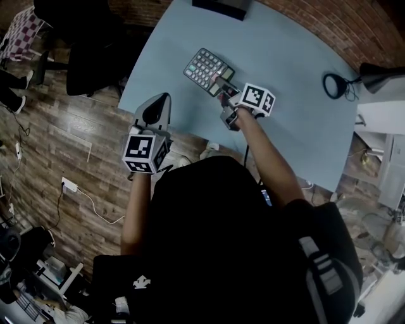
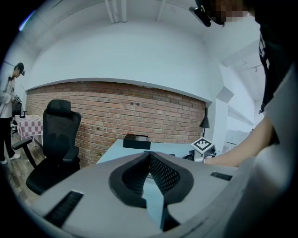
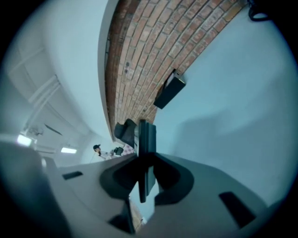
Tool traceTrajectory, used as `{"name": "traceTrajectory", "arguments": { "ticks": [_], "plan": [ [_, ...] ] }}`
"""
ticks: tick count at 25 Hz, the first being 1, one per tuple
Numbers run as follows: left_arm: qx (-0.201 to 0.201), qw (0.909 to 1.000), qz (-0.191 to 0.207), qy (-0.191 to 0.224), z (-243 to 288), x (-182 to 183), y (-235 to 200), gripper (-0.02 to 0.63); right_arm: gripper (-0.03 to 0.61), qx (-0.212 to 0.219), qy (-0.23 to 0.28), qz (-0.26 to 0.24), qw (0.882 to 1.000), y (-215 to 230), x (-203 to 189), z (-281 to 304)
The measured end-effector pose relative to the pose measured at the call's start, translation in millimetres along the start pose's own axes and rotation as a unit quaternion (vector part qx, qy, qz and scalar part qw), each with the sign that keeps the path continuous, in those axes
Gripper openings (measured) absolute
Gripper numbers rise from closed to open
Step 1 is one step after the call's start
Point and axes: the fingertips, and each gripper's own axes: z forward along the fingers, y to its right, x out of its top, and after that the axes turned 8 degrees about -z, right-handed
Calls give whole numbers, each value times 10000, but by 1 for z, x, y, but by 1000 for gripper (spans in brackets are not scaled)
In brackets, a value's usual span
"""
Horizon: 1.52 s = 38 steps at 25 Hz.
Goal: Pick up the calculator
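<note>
Looking down from the head view, I see the calculator (image 1: 207, 69) on the far middle part of the pale blue table (image 1: 297, 126); its keys face up; its near end sits between the jaws of the right gripper (image 1: 224, 90). In the right gripper view those jaws are pinching the calculator from both sides; it shows there edge-on, as a thin dark slab sticking out past the tips. I think that end may be tipped up a little off the table, but I can't tell for sure from these views.

My left gripper (image 1: 164, 98) hangs over the near left edge of the table, well apart from the calculator; in the left gripper view its jaws are pressed together at the tips, with nothing between them.

A black box (image 1: 221, 7) sits at the far edge of the table; a black lamp (image 1: 380, 76) and a loop of cable (image 1: 334, 85) are at the right side; a black chair (image 2: 56, 139) stands on the wood floor (image 1: 63, 139) near the brick wall (image 2: 139, 111).
</note>
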Motion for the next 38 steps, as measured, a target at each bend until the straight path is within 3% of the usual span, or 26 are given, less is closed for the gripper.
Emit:
{"name": "traceTrajectory", "arguments": {
  "ticks": [4, 11, 17, 28, 38],
  "plan": [
    [-52, 9999, -147, 68, -7, 2, 1, 11, 78, 32, 235, -483, 9986, -21, 11, -6],
    [-177, 9997, -80, 170, -20, 4, 2, 11, 78, 251, 425, -826, 9954, -63, 16, -13],
    [-201, 9982, -492, 277, -37, 8, -2, 11, 77, 324, 579, -1199, 9906, -104, 20, -26],
    [-359, 9976, -318, 506, -69, 5, -10, 11, 77, 279, 676, -2290, 9707, -173, -2, -48],
    [-499, 9961, -415, 590, -87, -3, -12, 11, 77, 109, 886, -2488, 9644, -193, -11, -65]
  ]
}}
